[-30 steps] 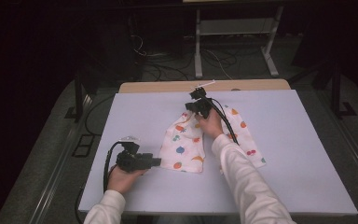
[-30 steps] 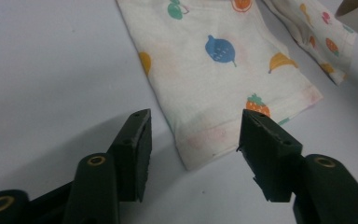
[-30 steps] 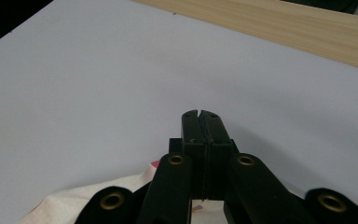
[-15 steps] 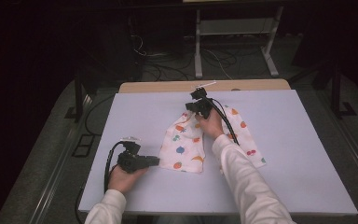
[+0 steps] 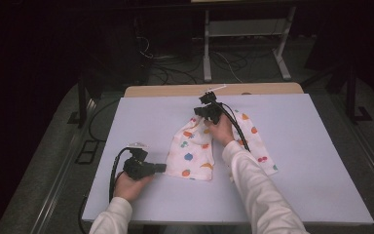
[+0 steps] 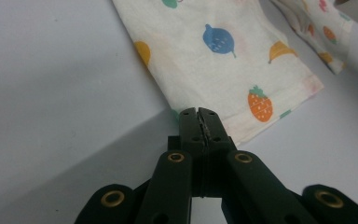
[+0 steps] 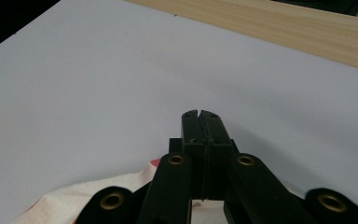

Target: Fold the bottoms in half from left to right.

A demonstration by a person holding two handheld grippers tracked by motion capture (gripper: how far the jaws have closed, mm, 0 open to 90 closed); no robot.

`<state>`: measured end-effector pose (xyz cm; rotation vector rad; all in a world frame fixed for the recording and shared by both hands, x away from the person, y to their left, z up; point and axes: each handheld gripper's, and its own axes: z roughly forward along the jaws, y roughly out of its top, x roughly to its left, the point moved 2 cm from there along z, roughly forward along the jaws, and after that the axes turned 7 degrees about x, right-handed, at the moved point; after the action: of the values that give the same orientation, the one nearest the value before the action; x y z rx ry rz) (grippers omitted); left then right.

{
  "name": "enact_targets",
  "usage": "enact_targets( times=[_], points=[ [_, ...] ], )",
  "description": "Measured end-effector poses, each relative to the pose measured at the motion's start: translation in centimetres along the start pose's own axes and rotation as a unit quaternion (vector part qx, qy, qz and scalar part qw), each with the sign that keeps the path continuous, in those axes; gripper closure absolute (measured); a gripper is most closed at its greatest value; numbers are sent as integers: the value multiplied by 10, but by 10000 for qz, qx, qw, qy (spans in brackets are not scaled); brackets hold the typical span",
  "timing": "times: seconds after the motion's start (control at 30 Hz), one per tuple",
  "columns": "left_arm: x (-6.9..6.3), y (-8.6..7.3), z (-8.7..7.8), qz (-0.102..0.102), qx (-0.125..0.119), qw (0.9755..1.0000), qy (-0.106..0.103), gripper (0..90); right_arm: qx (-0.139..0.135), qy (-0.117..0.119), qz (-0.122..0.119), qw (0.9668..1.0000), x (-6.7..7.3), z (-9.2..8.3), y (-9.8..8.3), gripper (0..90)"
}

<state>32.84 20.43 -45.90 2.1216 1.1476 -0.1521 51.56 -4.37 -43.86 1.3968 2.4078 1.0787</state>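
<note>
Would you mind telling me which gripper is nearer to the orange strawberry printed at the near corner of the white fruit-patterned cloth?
Left. The left gripper sits at the cloth corner beside the strawberry, jaws just closed on its edge. The right gripper is at the cloth's far end.

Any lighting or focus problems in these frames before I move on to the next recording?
High view: the table is evenly lit and the room behind it is nearly black. Left gripper view: the cloth is fairly sharp, while the left tongs cast a soft shadow on the table. Right gripper view: the right tongs are sharp, the wooden edge slightly soft.
</note>
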Motion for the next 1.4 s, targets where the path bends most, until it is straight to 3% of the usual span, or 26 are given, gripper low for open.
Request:
enact_targets(
  times=[0.17, 0.4, 0.63, 0.73, 1.03, 1.23, 1.4],
  points=[
    [-6, 2, -2, 53, -47, 10000, -46, 894, -32, 9, -1, 10000, -2, -4, 1, 886],
    [-31, 15, -5, 453, -57, 9986, -265, 894, -111, 62, 81, 9999, -6, -9, 3, 886],
    [-58, 31, -2, 823, -96, 9958, -399, 894, -224, 63, 111, 9997, -8, -17, 6, 886],
    [-64, 35, -2, 980, -143, 9933, -597, 894, -292, 79, 152, 9994, -11, -22, 8, 886],
    [-80, 45, 5, 1148, -190, 9905, -730, 894, -431, 64, 255, 9987, -24, -41, 9, 886],
    [-97, 55, 9, 1395, -210, 9861, -883, 894, -508, 86, 375, 9980, -33, -46, 7, 886],
    [-105, 63, 15, 1481, -197, 9843, -940, 894, -555, 93, 403, 9976, -38, -51, 6, 885]
  ],
)
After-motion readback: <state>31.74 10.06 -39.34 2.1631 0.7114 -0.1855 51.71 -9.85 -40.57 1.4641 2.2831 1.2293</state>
